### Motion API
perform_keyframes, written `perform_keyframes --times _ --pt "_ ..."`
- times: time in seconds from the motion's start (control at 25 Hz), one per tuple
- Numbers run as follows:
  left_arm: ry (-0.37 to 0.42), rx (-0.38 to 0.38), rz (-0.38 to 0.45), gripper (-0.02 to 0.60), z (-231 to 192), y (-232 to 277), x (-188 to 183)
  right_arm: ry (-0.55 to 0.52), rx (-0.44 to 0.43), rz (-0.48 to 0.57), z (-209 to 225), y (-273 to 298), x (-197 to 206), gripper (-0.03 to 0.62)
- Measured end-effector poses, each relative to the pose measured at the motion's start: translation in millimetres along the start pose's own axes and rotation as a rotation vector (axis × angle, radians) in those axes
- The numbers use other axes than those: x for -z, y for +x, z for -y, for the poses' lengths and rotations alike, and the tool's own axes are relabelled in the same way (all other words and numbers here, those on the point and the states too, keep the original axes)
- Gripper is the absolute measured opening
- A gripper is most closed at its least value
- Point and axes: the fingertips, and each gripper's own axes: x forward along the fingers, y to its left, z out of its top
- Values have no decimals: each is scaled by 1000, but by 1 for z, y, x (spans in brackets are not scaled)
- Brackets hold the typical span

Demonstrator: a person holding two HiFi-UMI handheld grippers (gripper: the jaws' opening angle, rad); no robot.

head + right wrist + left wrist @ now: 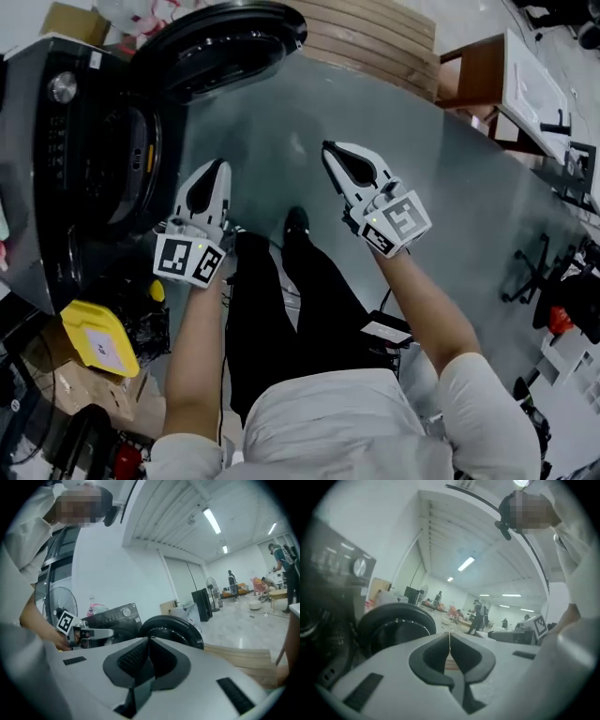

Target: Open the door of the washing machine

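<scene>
Looks done to me: the round black door (225,42) hangs wide off the far edge of the dark front-loading washing machine (84,159), left gripper (221,166) and right gripper (329,148) both pinched together holding nothing, so just avoid knocking it back.

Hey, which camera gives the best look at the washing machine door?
The head view: the door shows nearly whole, swung wide open beside the washing machine. In the left gripper view the door is partly hidden behind the jaws; likewise in the right gripper view.
</scene>
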Motion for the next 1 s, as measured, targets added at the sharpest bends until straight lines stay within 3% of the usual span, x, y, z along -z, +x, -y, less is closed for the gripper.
perform_keyframes --times 0.12,0.28,0.4,0.56,0.72,1.0 --pt "83 -84 62 12 -6 -54 -63 -36 15 55 -26 -6 -60 34" --pt "171 -156 178 12 1 -107 -159 -202 46 182 -47 -27 -160 34" --pt "220 -182 232 12 25 -146 -228 -259 59 270 -62 -65 -230 34" --pt "298 -186 260 12 60 -198 -279 -324 60 314 -89 -116 -285 32" --pt "364 -190 330 12 69 -236 -317 -344 90 368 -112 -137 -314 32" --pt "360 -178 393 12 83 -288 -332 -336 183 378 -151 -184 -316 32"
